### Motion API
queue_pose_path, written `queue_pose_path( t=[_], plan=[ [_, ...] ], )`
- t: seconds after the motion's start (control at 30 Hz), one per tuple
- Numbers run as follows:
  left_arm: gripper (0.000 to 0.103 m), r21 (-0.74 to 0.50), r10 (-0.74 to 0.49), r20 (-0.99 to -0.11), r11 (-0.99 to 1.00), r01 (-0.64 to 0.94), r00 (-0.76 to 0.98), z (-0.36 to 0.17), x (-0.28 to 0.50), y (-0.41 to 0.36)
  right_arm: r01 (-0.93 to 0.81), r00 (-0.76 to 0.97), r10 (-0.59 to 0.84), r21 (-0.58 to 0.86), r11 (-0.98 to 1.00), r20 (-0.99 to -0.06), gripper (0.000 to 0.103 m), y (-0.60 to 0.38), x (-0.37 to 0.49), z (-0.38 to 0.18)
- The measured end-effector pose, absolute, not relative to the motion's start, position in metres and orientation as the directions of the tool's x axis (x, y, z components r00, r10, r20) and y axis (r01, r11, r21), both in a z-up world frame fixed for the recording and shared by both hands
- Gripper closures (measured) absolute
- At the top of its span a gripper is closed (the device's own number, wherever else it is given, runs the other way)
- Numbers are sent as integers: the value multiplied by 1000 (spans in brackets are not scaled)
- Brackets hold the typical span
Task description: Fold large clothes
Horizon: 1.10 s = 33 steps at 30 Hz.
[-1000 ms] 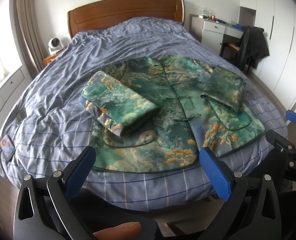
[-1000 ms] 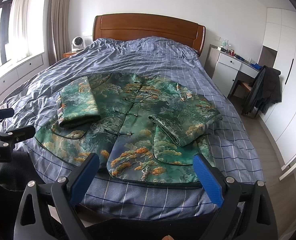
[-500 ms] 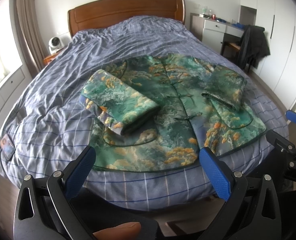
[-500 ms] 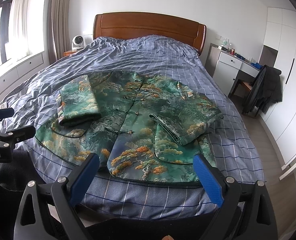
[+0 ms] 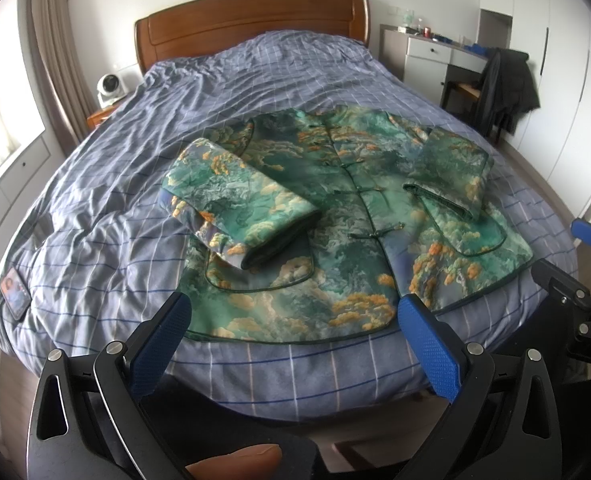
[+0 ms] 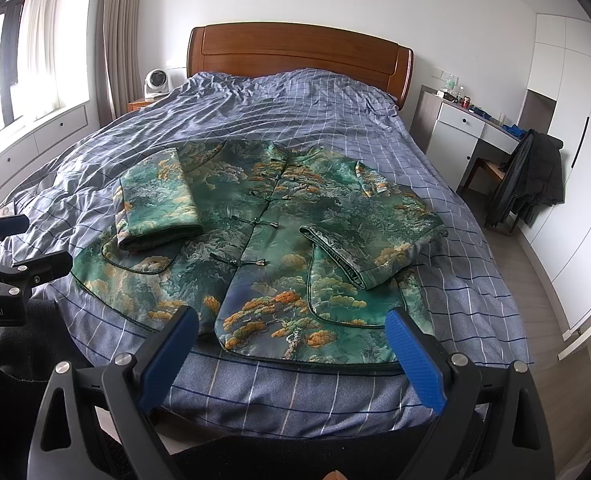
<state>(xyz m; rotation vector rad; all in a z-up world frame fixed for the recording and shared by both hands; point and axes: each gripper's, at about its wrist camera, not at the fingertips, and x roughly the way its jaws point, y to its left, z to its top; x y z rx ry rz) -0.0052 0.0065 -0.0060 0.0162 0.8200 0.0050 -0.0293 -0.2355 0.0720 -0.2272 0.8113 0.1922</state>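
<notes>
Jacket [image 5: 351,216] — slightly nearer both grippers than before

The jacket [image 6: 255,248] is made of a woven cloth with a faint satin sheen, patterned in green and orange and edged with dark piping; its knotted cloth fasteners [image 6: 260,263] run down the front. The bed [image 5: 255,92] is covered by a matt, wrinkled checked cloth. The headboard [image 6: 299,54] is of polished, glossy wood. The left gripper [image 5: 295,318] and the right gripper [image 6: 291,326] are built of matt black plastic with bright metal screws, and their blue pads [image 6: 417,364] are finely textured. The wardrobe doors [image 6: 575,120] are smooth and white.
</notes>
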Motion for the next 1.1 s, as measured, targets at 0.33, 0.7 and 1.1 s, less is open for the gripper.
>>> queue_pose_path(
  t=[0.33,0.7,1.1],
  plan=[
    [0,19,12,-731,1000,2,682,-6,-5,7,-255,673,82,-126,959,-735,7,-235,-29,72],
    [0,10,50,-725,998,-62,687,-8,-7,35,-222,715,49,-160,962,-697,7,-250,-20,76],
    [0,17,61,-750,997,-73,658,-9,-6,31,-443,686,82,-325,836,-723,0,-282,99,1]
  ],
)
